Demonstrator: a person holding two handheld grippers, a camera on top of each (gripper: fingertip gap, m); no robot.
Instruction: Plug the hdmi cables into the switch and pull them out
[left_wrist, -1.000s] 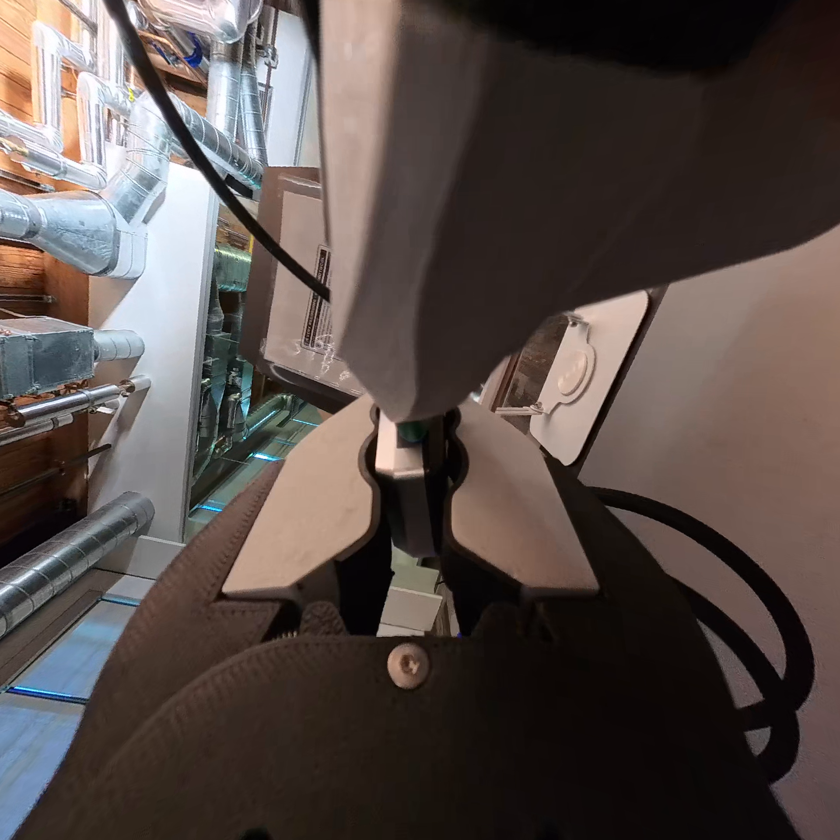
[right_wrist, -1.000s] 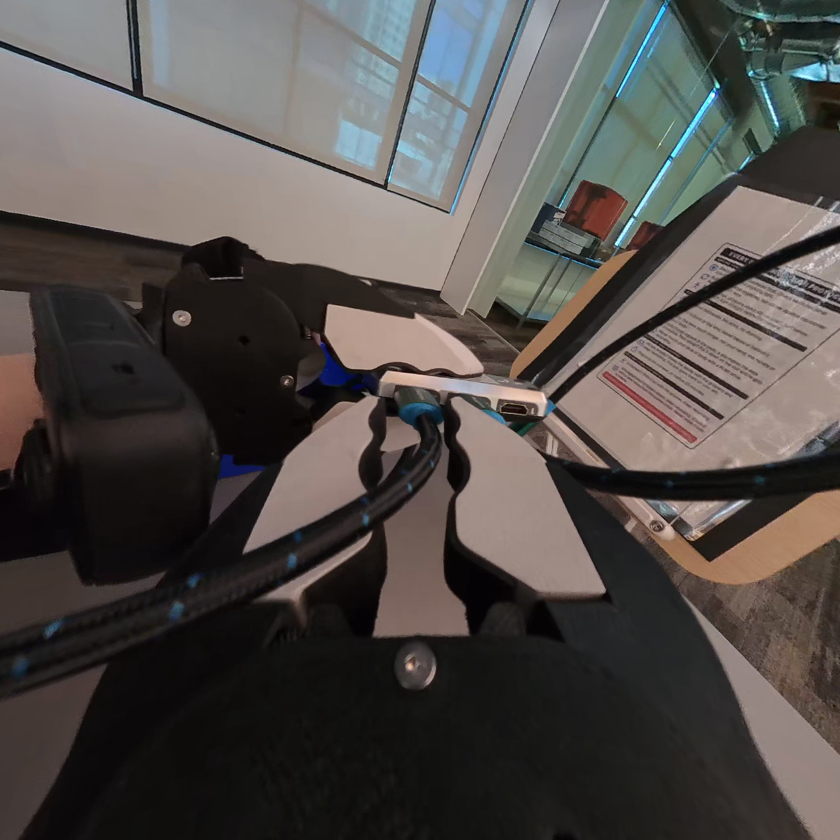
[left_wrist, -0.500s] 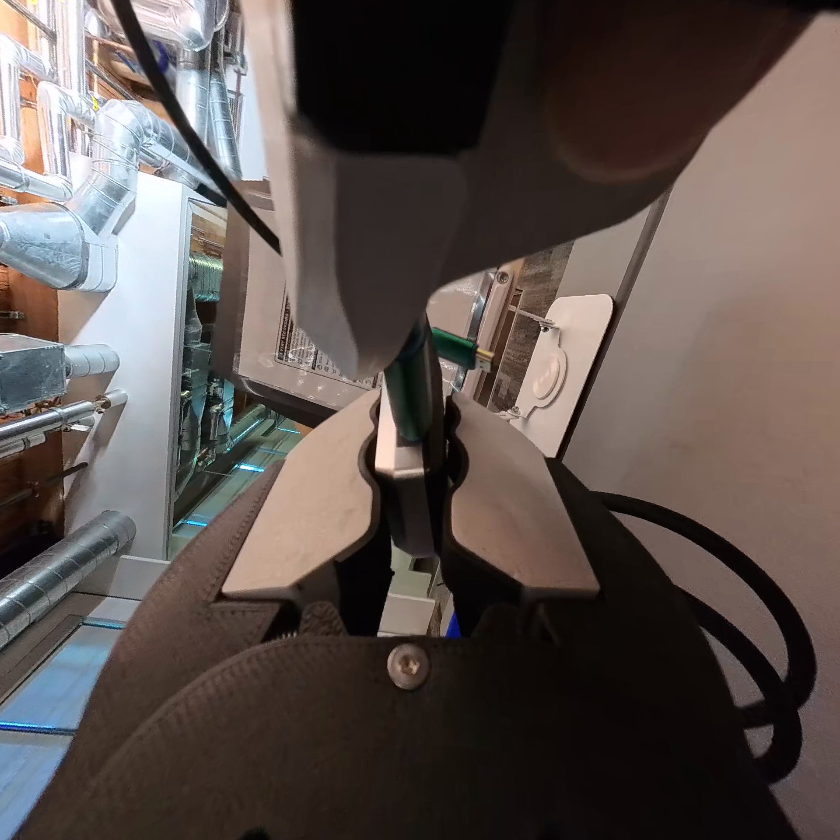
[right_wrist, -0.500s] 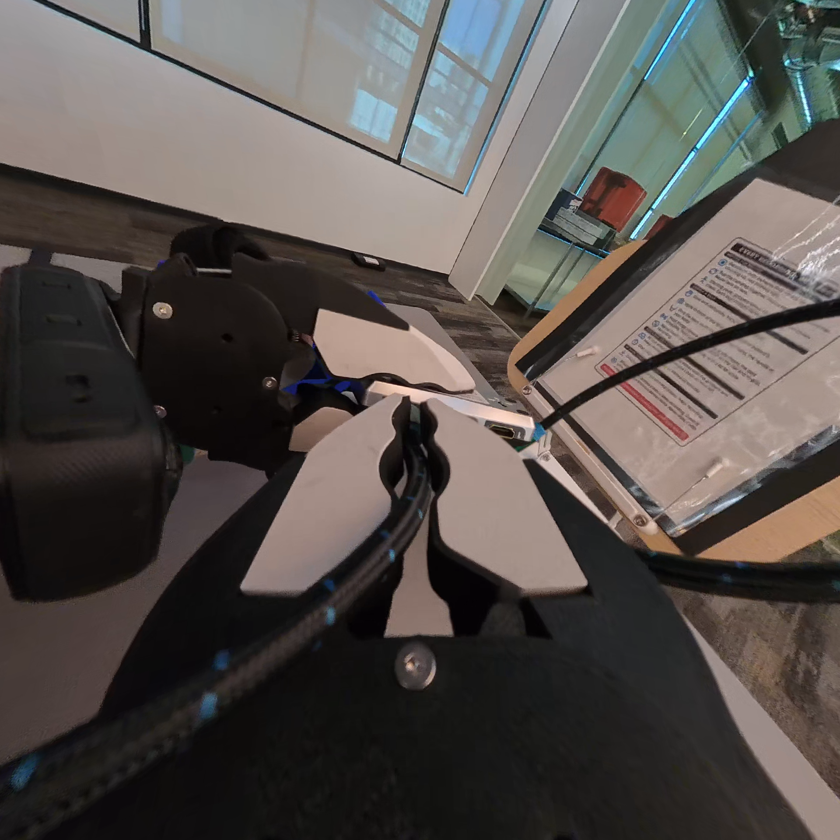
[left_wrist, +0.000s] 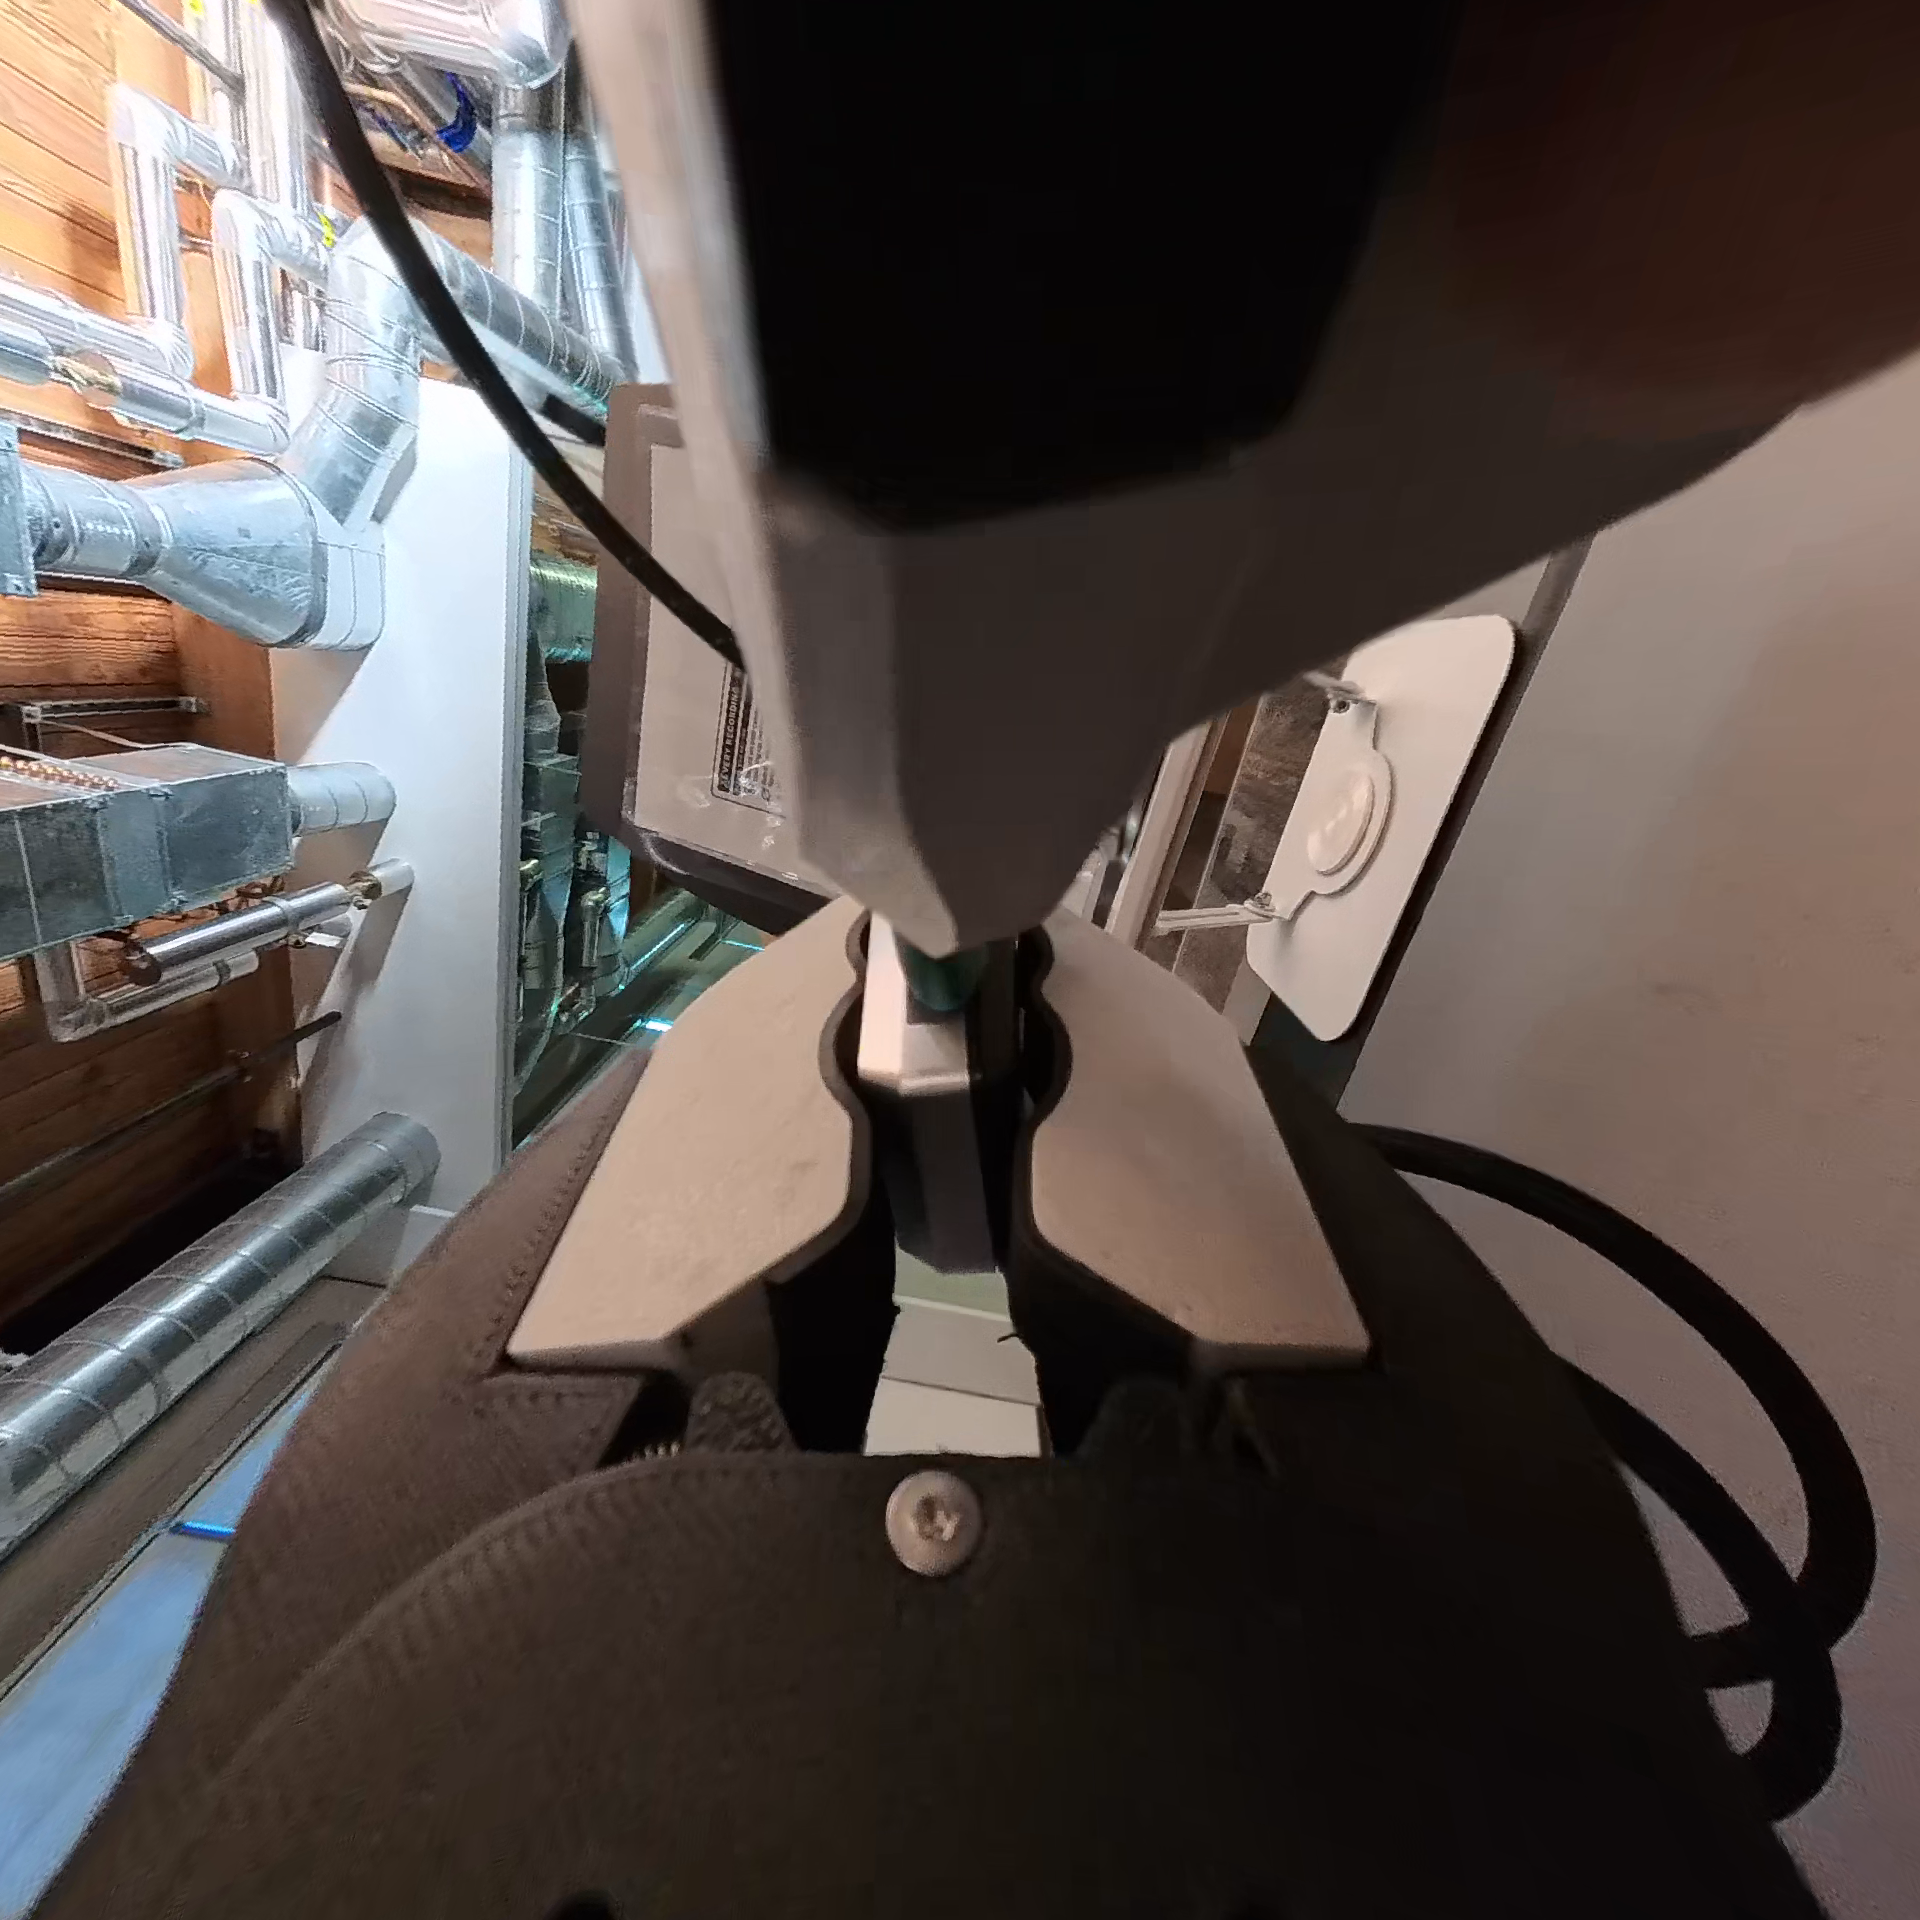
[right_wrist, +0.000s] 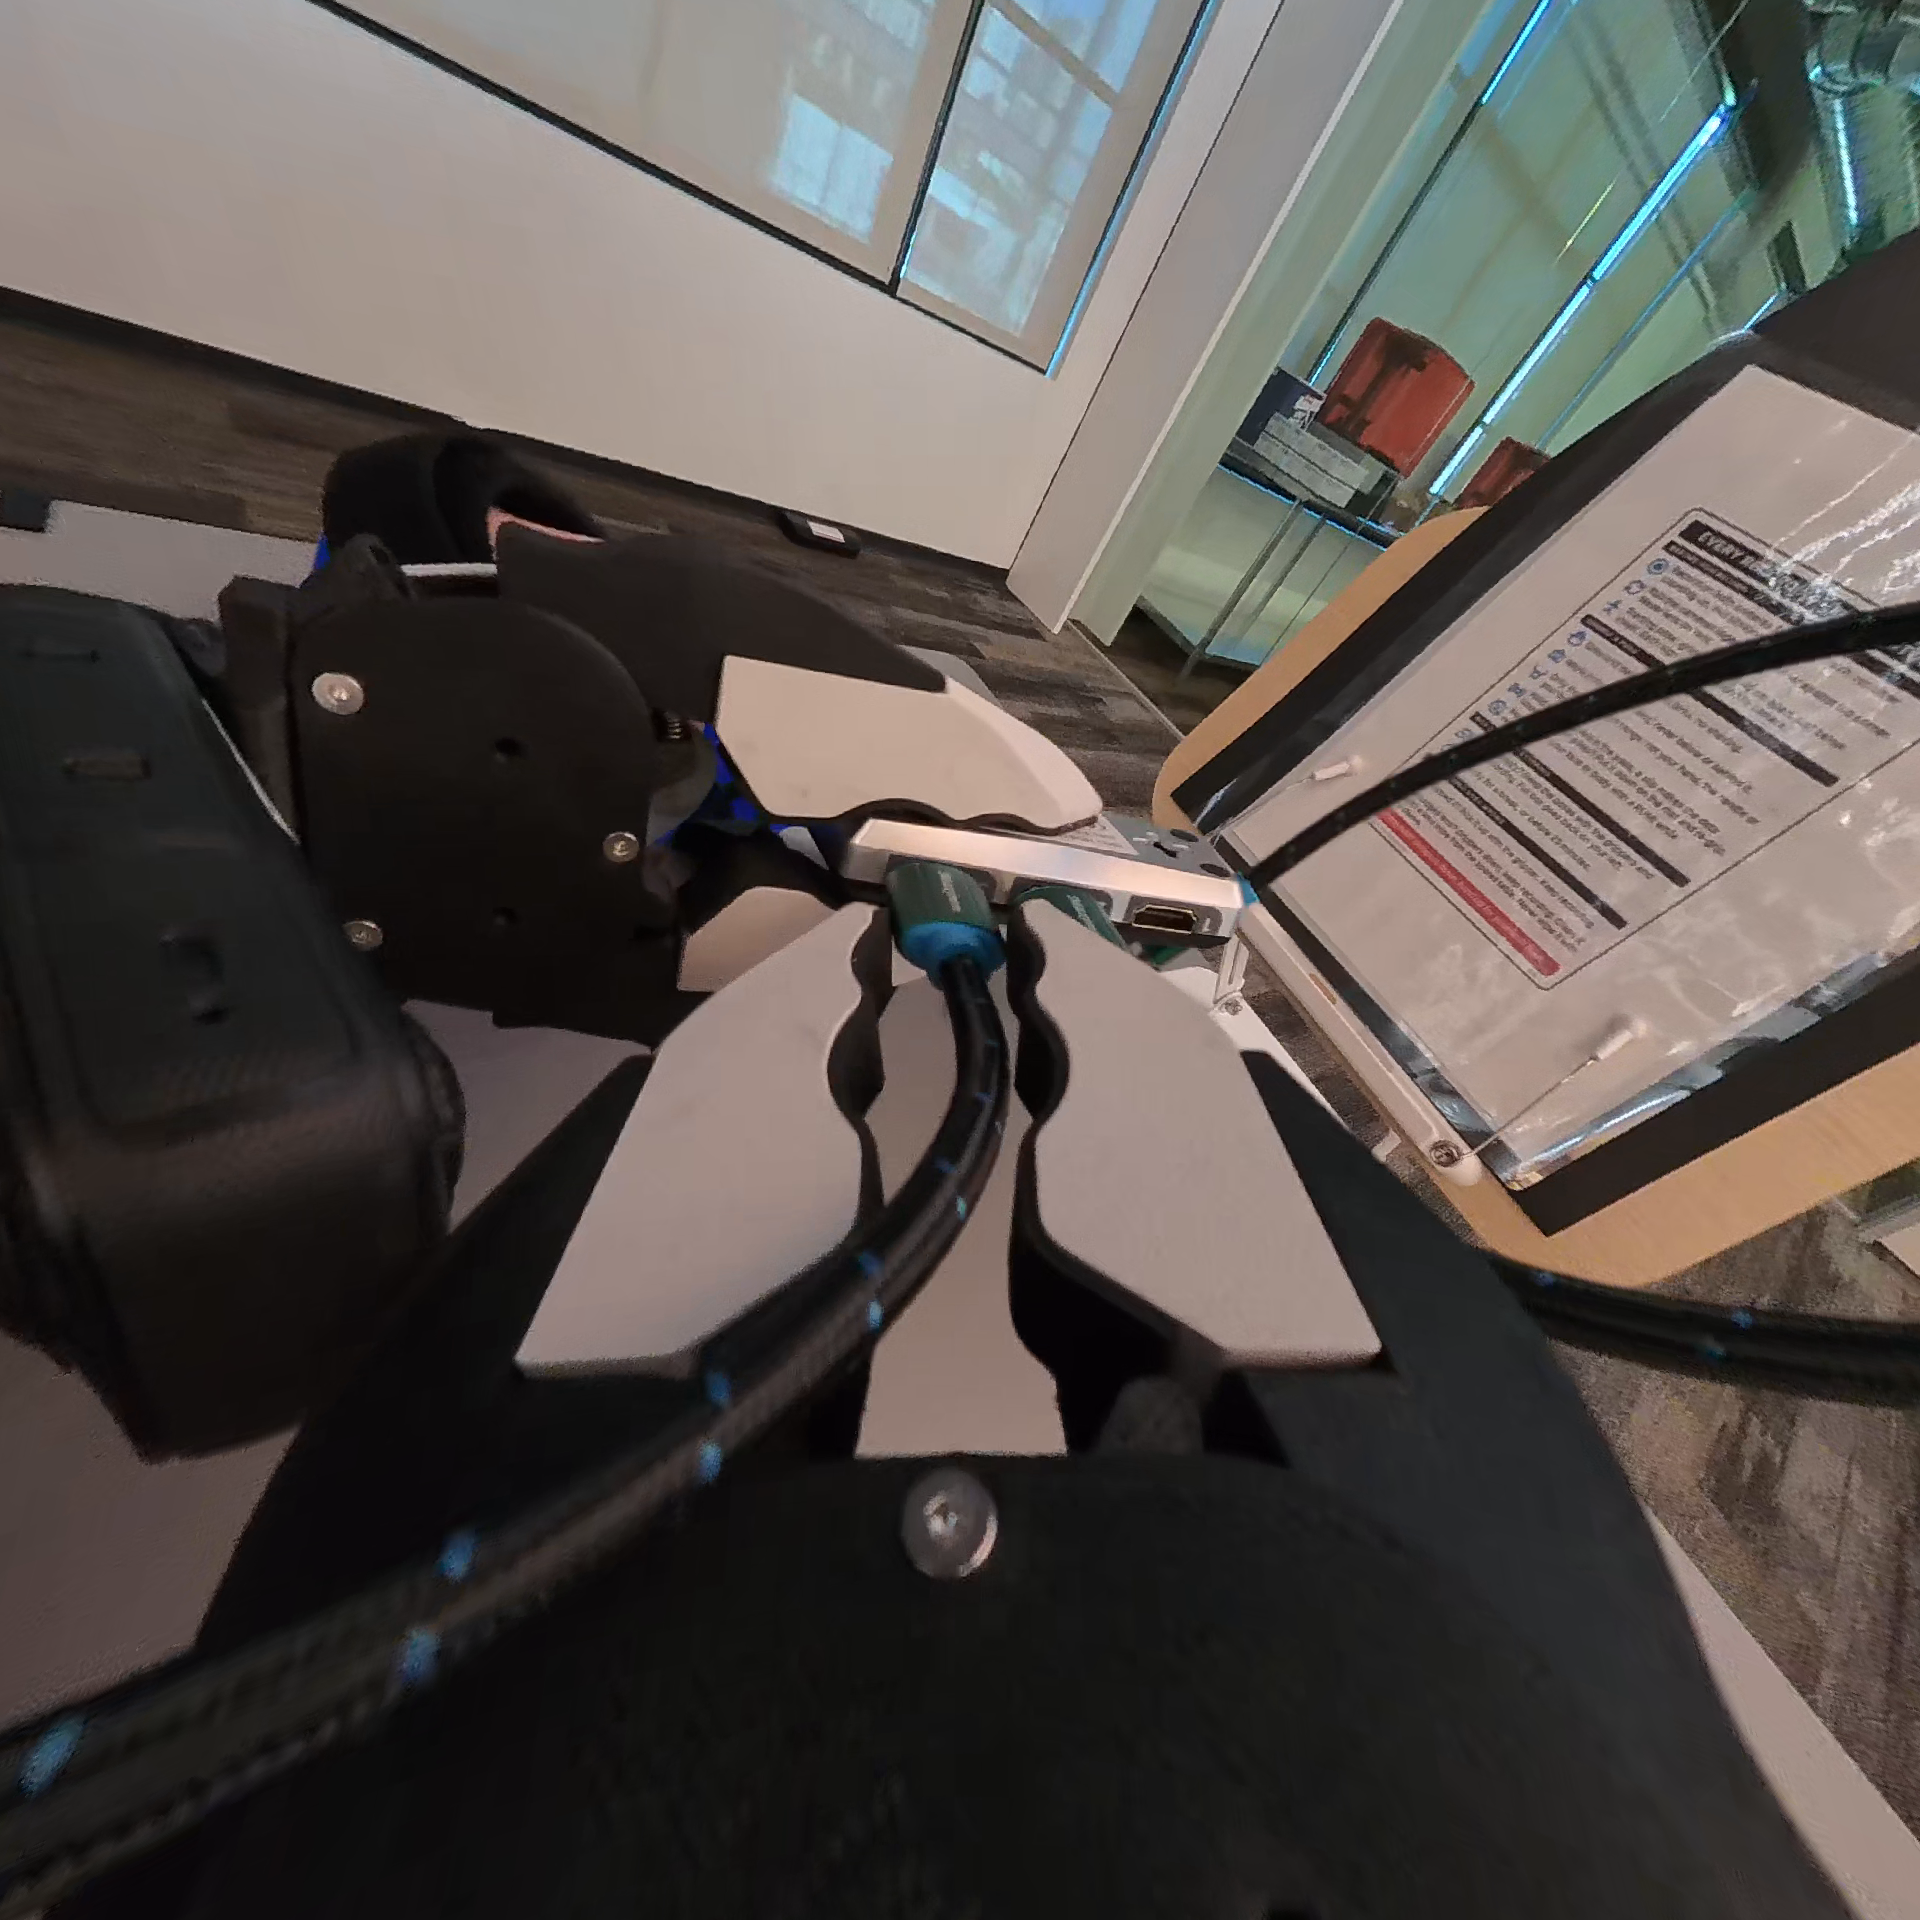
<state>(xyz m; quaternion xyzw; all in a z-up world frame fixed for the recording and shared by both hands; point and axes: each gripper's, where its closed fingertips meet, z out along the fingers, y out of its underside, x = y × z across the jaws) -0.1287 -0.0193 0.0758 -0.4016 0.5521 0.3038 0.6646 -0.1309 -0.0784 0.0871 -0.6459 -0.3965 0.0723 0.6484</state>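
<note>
My left gripper (left_wrist: 940, 997) is shut on the silver HDMI switch (left_wrist: 914, 1070) and holds it edge-on above the table. In the right wrist view it grips the switch (right_wrist: 1049, 857) from the left. A teal HDMI plug (right_wrist: 940, 904) on a black braided cable (right_wrist: 935, 1174) sits in the switch's left port. My right gripper (right_wrist: 948, 940) is shut on the plug's blue collar, with the cable running back between its fingers. A second green plug (right_wrist: 1075, 909) shows partly behind my right finger. The right-hand port (right_wrist: 1164, 916) is empty.
A thin black cable (right_wrist: 1558, 717) leaves the switch's far end, in front of a propped sign board (right_wrist: 1621, 883) on a wooden base. Another braided cable (right_wrist: 1714, 1351) lies on the carpet at right. A black cable loop (left_wrist: 1766, 1455) lies on the grey table (left_wrist: 1714, 1039).
Half a second ago my right fingers were pinched on the cable further back and more of the teal plug showed. Now they are wider, at the plug's collar, and the plug sits deeper in the switch.
</note>
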